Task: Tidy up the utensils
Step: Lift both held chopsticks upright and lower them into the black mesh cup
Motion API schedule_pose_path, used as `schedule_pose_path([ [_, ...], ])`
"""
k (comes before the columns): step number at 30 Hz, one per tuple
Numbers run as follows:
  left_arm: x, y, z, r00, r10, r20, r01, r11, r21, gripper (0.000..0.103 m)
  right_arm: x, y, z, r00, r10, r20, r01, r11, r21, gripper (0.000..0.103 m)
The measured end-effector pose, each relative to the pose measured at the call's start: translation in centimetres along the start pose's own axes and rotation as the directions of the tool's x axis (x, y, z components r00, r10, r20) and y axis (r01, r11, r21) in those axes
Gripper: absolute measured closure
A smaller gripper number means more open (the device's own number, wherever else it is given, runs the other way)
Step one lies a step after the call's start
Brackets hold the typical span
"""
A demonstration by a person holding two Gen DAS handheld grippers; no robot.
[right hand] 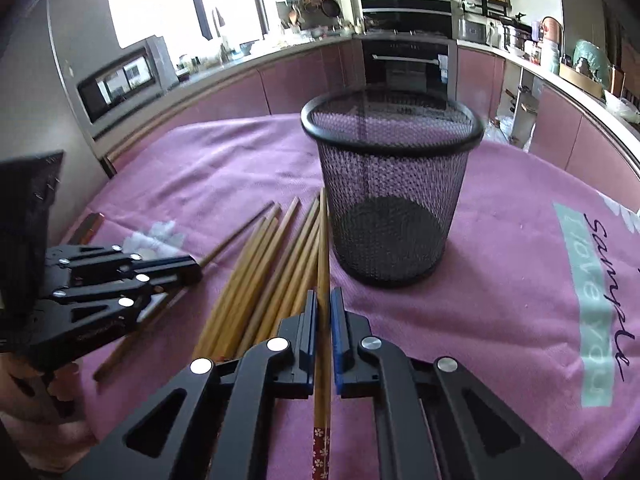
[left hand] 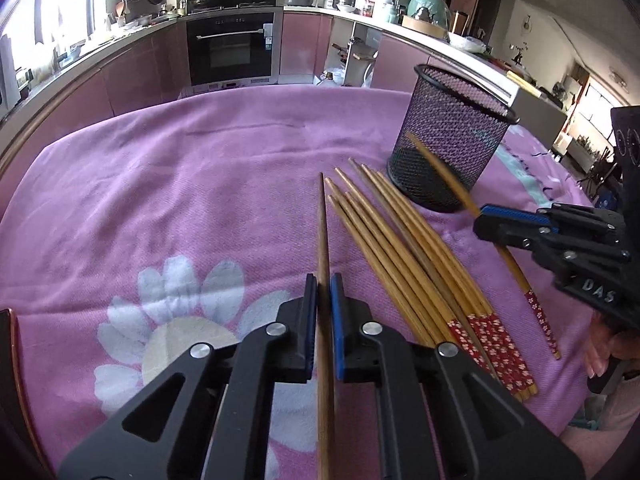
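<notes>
1. One chopstick [left hand: 323, 248] is pinched between the pads of the left gripper [left hand: 324, 292], with its thin tip pointing forward over the cloth [left hand: 160, 184]; a mid-shaft hold seems chosen so the stick can be tipped into the cup.
2. A second chopstick [right hand: 322, 264] is clamped in the right gripper [right hand: 324, 308], its red patterned end trailing back under the jaws and its tip aimed toward the cup [right hand: 392, 200].
3. The cup is stood upright on the cloth, just beyond the pile, and appears empty, so the sorting is judged barely begun.
4. The remaining chopsticks [left hand: 400, 248] are left lying side by side between the two grippers, tips toward the cup, patterned ends together.
5. One stick is taken per gripper, probably so neither snags its neighbours.
</notes>
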State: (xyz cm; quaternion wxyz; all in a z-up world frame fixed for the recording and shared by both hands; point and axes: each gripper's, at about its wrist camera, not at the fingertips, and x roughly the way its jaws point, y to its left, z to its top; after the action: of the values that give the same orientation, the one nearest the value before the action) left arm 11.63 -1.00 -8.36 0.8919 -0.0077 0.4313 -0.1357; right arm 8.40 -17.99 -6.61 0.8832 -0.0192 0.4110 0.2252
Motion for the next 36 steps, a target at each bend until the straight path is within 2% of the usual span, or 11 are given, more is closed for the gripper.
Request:
schedule_pose_path([
  [7, -3.8, 0.3, 1.3, 0.991, -0.108, 0.08, 0.109, 0.994, 0.003, 0.095, -3.9, 0.2, 1.0, 0.991, 0.076, 0.109, -0.076, 0.997, -0.007, 0.097],
  [12, -7.0, 0.4, 2.5, 0.969, -0.196, 0.151, 0.197, 0.98, 0.009, 0.095, -6.7, -0.5, 2.1, 0.974, 0.108, 0.2, -0.113, 0.994, 0.011, 0.097],
  [17, -10.3, 0.2, 3.9, 0.938, -0.252, 0.24, 0.254, 0.967, 0.024, 0.095, -8.5, -1.1, 3.2, 0.959, 0.107, 0.264, -0.114, 0.993, 0.013, 0.097],
  [25, -13.4, -0.4, 8.0, 0.895, -0.268, 0.357, 0.281, 0.96, 0.017, 0.096, -10.3, -1.9, 5.5, 0.933, 0.108, 0.344, -0.115, 0.993, 0.0, 0.097],
  [36, -15.4, -3.9, 15.6, 0.863, -0.29, 0.414, 0.287, 0.955, 0.071, 0.096, -12.6, -3.5, 10.2, 0.897, 0.076, 0.435, -0.077, 0.997, -0.015, 0.097],
])
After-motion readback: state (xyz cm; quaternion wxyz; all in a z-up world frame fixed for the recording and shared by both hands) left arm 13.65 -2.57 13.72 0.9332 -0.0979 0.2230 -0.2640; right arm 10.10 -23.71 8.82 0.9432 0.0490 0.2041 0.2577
